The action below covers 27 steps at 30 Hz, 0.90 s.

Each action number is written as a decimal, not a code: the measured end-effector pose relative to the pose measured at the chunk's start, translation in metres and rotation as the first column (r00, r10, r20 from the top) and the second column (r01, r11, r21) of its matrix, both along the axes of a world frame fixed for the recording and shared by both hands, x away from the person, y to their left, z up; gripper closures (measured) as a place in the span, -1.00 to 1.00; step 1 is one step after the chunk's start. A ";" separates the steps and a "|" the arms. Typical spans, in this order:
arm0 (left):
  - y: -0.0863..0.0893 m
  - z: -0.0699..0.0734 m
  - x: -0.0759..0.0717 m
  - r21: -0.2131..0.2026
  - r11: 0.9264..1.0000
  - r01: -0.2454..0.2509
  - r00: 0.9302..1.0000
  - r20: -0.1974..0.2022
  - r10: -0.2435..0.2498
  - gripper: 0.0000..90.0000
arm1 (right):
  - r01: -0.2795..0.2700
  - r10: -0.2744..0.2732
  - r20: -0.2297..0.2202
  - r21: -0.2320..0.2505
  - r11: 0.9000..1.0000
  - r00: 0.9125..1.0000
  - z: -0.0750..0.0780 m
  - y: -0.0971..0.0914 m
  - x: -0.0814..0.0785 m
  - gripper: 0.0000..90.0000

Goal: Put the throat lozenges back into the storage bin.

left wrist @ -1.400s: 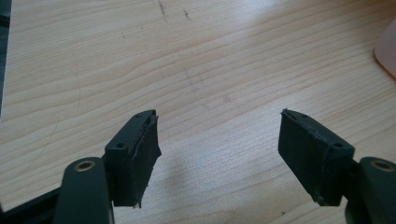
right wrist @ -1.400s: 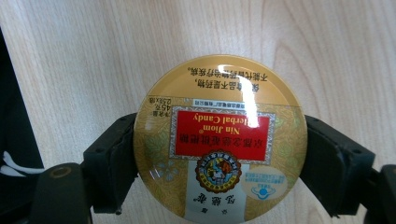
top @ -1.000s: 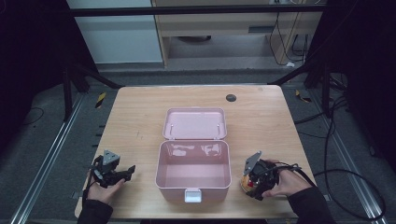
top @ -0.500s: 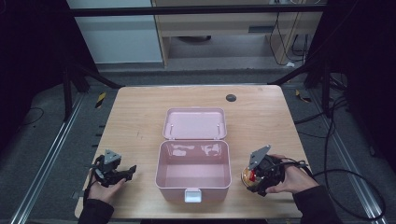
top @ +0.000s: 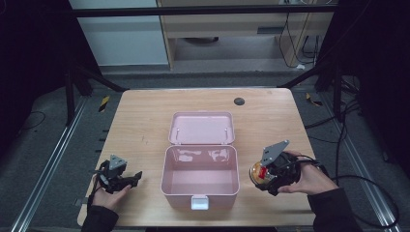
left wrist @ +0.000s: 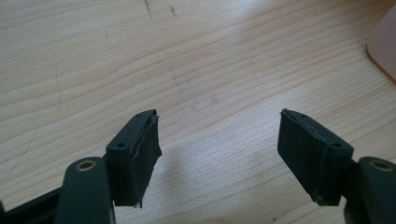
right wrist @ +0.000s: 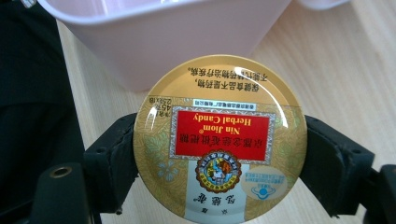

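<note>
Pickup is complete: right gripper (top: 265,175) clamps the herbal candy tin (right wrist: 219,140) just right of the open pink box (top: 200,193), placement inside pending, left gripper (left wrist: 219,154) open, empty.

A light wooden table (top: 145,125) is standing on a dark floor, its grain showing pale and streaked. A pink box (top: 200,176) is sitting open near the front edge at the middle, its lid (top: 204,128) lying back flat behind it. A small dark round spot (top: 239,101) is showing near the far edge.
</note>
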<state>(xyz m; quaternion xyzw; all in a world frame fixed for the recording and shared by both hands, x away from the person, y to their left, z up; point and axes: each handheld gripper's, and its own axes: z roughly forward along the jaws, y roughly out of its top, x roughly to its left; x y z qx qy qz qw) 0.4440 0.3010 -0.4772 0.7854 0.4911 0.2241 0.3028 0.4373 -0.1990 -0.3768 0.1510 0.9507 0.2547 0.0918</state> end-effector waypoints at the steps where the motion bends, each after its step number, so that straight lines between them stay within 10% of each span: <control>1: 0.000 0.000 0.000 -0.001 1.000 0.001 1.000 0.000 -0.001 -0.36 | 0.001 -0.001 0.005 0.000 1.000 1.000 0.003 0.001 -0.001 -0.54; 27: -0.002 -0.002 0.002 0.006 1.000 0.013 1.000 -0.011 -0.013 -0.36 | -0.033 0.029 0.069 0.052 0.998 0.997 0.062 0.023 -0.004 -0.54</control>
